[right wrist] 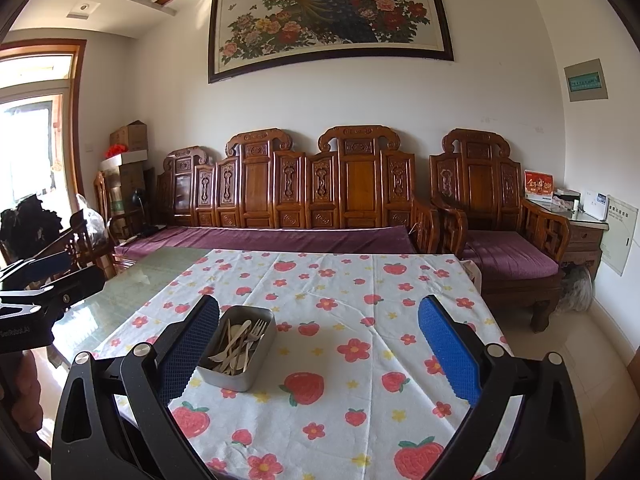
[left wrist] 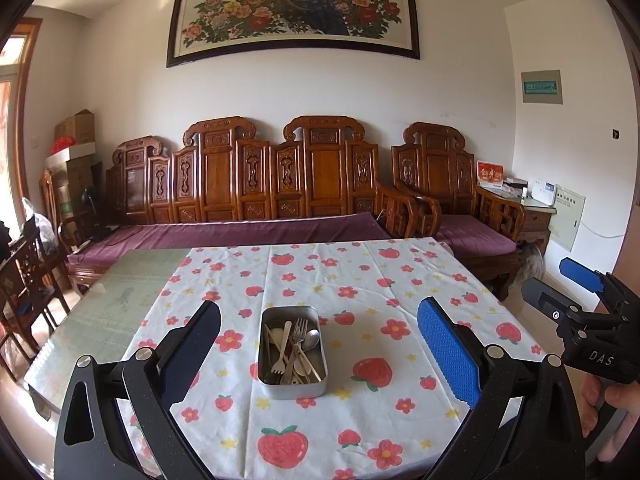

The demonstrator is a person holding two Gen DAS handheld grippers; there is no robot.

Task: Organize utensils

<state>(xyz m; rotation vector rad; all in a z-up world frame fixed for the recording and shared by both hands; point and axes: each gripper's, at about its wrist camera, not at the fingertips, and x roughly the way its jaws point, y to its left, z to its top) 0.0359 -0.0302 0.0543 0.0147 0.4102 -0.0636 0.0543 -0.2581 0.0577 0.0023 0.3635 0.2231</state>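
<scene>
A rectangular metal tin [left wrist: 292,382] stands on the strawberry-print tablecloth [left wrist: 360,280]. It holds mixed utensils [left wrist: 294,350]: wooden forks and spoons, a metal fork and a metal spoon. My left gripper [left wrist: 320,352] is open and empty, raised above the near side of the table, with the tin between its fingers in the view. My right gripper [right wrist: 320,352] is open and empty too; the tin [right wrist: 236,368] lies by its left finger [right wrist: 188,352]. The right gripper also shows at the left wrist view's right edge [left wrist: 592,292].
The cloth covers the right part of a glass-topped table [left wrist: 104,308]. A carved wooden sofa with purple cushions [left wrist: 248,200] and an armchair [left wrist: 464,208] stand behind it. Wooden chairs [left wrist: 28,276] stand at the left.
</scene>
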